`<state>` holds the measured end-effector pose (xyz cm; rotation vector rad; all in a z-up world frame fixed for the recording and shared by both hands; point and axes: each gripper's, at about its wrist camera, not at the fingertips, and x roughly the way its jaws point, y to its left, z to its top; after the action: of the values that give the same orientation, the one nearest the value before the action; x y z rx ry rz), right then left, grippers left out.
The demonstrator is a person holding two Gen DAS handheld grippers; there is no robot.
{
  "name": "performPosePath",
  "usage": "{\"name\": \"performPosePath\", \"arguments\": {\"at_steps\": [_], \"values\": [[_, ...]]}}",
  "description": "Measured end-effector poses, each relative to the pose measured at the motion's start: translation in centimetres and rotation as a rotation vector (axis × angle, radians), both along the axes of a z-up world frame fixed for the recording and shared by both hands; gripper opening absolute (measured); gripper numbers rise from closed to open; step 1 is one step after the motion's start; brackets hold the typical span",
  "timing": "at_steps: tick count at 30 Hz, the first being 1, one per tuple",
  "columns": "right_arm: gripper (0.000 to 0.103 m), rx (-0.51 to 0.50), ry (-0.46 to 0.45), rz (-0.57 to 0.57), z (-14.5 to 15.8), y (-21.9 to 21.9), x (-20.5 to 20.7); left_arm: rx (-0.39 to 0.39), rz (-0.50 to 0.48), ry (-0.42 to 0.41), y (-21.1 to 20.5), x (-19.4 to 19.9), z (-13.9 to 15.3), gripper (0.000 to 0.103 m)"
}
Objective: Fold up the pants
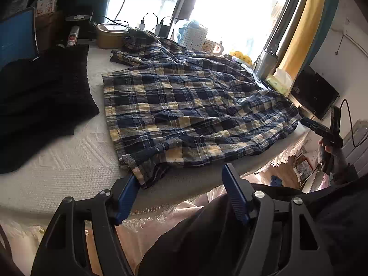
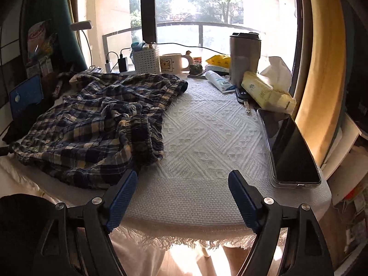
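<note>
Blue, yellow and white plaid pants (image 1: pixel 184 105) lie spread and rumpled on a white textured tablecloth (image 1: pixel 69 161). My left gripper (image 1: pixel 179 174) is open at the table's front edge. Its left finger (image 1: pixel 126 195) is right beside the pants' near corner, and nothing is between the pads. In the right wrist view the pants (image 2: pixel 92 124) fill the left half, with the elastic waistband (image 2: pixel 147 135) nearest. My right gripper (image 2: pixel 184 174) is open over bare tablecloth (image 2: pixel 207 138), its left finger (image 2: pixel 122 197) close to the fabric's edge. A hand (image 1: pixel 326 154) holds that gripper off the table's right side.
A black garment (image 1: pixel 41 96) lies left of the pants. A phone (image 2: pixel 292 149) lies at the right edge, with a tissue pack (image 2: pixel 264 92), tumbler (image 2: pixel 245 55), mug (image 2: pixel 172 63) and white basket (image 2: pixel 147 59) along the window. The tablecloth fringe (image 2: pixel 184 239) hangs over the front edge.
</note>
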<state>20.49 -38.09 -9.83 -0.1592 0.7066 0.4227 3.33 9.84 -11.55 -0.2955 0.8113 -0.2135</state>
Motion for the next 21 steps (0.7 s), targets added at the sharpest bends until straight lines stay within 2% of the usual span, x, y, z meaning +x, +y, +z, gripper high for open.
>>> {"name": "performPosePath", "arguments": {"at_steps": [4, 5, 9, 10, 12, 13, 14, 16, 21], "values": [[0.082, -0.070, -0.009, 0.072, -1.1, 2.5, 0.4, 0.047, -0.013, -0.006, -1.1, 0.4, -0.6, 0.071], [0.079, -0.078, -0.004, 0.090, -1.4, 3.1, 0.6, 0.058, -0.013, -0.019, -1.3, 0.4, -0.6, 0.071], [0.070, -0.052, -0.006, 0.147, -1.7, 5.1, 1.4, 0.078, 0.029, -0.051, -1.5, 0.6, -1.1, 0.070], [0.066, -0.031, -0.007, 0.157, -1.6, 5.4, 1.5, 0.077, 0.035, -0.051, -1.4, 0.7, -1.2, 0.069], [0.055, -0.001, 0.003, 0.180, -1.7, 6.0, 1.8, 0.082, 0.053, -0.058, -1.3, 0.9, -1.1, 0.048], [0.039, -0.007, 0.009, 0.188, -1.9, 6.5, 1.8, 0.087, 0.063, -0.053, -1.1, 1.0, -1.2, 0.026], [0.026, -0.017, 0.013, 0.195, -2.1, 6.8, 1.8, 0.083, 0.075, -0.049, -0.9, 0.9, -1.2, 0.012], [0.023, -0.016, 0.018, 0.199, -2.3, 6.9, 1.4, 0.058, 0.084, -0.067, -0.4, 0.5, -0.9, 0.002], [0.022, 0.059, 0.029, 0.152, -1.5, 4.8, 0.6, 0.031, 0.091, -0.150, 0.1, -0.9, 0.6, 0.000]]}}
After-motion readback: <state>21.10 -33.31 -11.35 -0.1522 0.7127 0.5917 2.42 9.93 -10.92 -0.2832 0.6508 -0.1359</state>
